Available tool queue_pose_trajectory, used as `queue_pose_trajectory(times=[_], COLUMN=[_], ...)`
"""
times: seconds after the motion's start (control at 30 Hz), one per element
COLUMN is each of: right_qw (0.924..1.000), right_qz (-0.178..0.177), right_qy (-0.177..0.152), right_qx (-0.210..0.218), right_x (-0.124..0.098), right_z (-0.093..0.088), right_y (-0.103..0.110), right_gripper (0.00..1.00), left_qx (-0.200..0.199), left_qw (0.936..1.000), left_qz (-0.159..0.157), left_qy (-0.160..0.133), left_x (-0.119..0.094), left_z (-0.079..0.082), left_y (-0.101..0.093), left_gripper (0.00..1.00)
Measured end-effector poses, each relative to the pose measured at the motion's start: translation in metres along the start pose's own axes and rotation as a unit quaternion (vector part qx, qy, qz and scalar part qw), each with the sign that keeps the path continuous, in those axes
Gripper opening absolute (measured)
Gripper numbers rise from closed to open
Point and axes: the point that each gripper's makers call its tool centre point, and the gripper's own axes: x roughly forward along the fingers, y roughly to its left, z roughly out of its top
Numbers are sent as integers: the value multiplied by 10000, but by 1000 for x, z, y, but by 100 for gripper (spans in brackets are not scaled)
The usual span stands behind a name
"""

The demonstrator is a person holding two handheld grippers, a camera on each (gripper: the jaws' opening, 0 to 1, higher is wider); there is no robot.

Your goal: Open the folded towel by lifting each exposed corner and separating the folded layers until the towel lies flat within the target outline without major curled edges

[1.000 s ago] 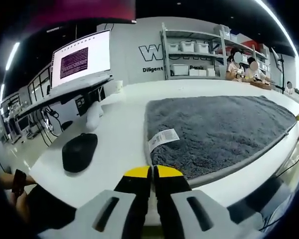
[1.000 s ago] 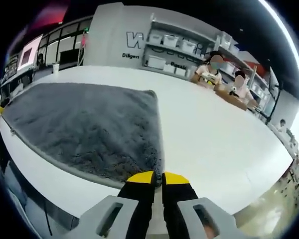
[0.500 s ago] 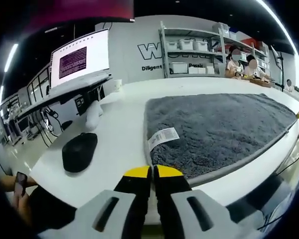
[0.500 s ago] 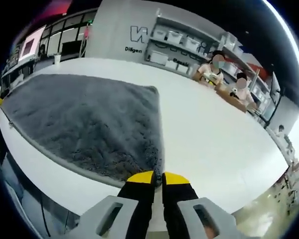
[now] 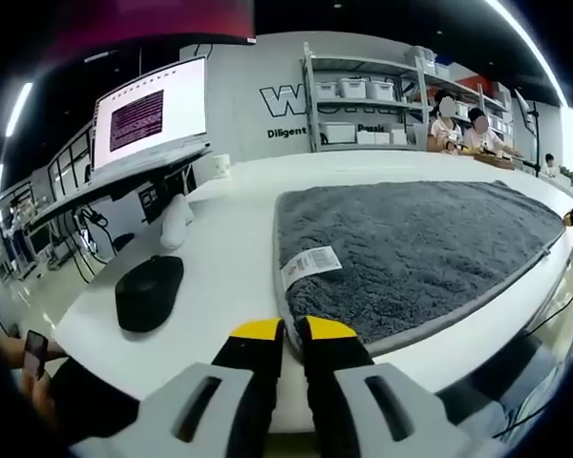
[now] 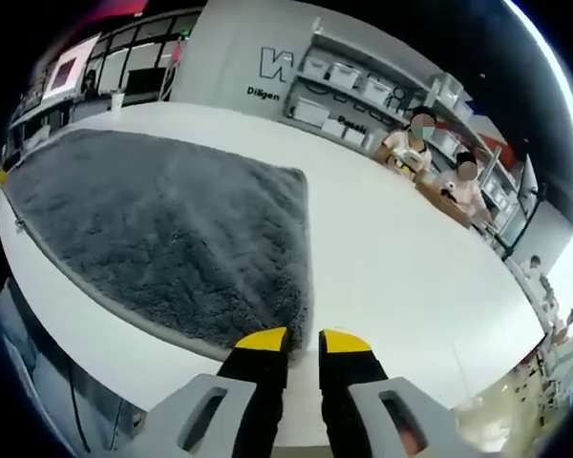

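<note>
Grey towel (image 5: 415,246) spread flat across the white table (image 5: 229,258), near edge running along the table's front edge, white label (image 5: 310,264) lying on the towel's near left corner. Left gripper (image 5: 293,331) low at the table edge, just at that near left corner by the label, yellow-tipped jaws slightly apart with a narrow gap and nothing clamped between them. Black mouse (image 5: 149,292) on the table to the left of the towel, well apart from it, and a white rounded object (image 5: 175,222) further back along the table's left side. Large monitor (image 5: 151,116) with a pale screen beyond the far left of the table. Shelves (image 5: 363,100) with white bins against the grey back wall, and people seated at the far right. A hand holding a phone (image 5: 31,351) at the lower left, below the table edge.

In the right gripper view, same towel (image 6: 162,224) stretching away to the left, right edge straight, near right corner lying flat just ahead of the jaw tips. Right gripper (image 6: 303,342) at the table's front edge, jaws parted by a small gap, holding nothing, left jaw tip just at the towel's corner. Bare table (image 6: 401,267) to the right of the towel. Seated people at a far desk under the shelves (image 6: 344,81)
</note>
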Motion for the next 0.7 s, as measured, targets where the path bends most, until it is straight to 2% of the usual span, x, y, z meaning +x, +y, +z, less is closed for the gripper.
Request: queue_pose_trajectory(times=[0.1, 0.23, 0.27, 0.43, 0.53, 0.57, 0.63, 0.7], right_qw=[9999, 9998, 9998, 9999, 9997, 9993, 9978, 9971], right_qz=[-97, -97, -99, -81, -69, -65, 33, 78], right_qy=[-67, -99, -94, -117, -247, -379, -657, -757], right_qx=[126, 163, 167, 78, 5, -37, -5, -23], right_x=[-2, -4, -4, -7, -9, -10, -11, -10], right_z=[3, 5, 6, 14, 29, 39, 58, 71], right_y=[-7, -8, -9, -17, -24, -28, -32, -37], right_gripper=[15, 17, 18, 20, 19, 18, 16, 14], left_qx=[-1, -90, -240, -385, -429, -413, -398, -400], left_qw=[10000, 9998, 9995, 9987, 9983, 9981, 9977, 9971], left_qz=[20, -33, -137, -229, -314, -377, -479, -560], left_qy=[-85, -147, -161, -237, -223, -251, -279, -325], left_x=[-2, -4, -5, -8, -8, -8, -8, -8], left_z=[5, 10, 11, 16, 18, 20, 22, 25], left_y=[2, 3, 0, -2, -7, -11, -18, -23], left_gripper=[11, 24, 26, 36, 48, 51, 52, 53])
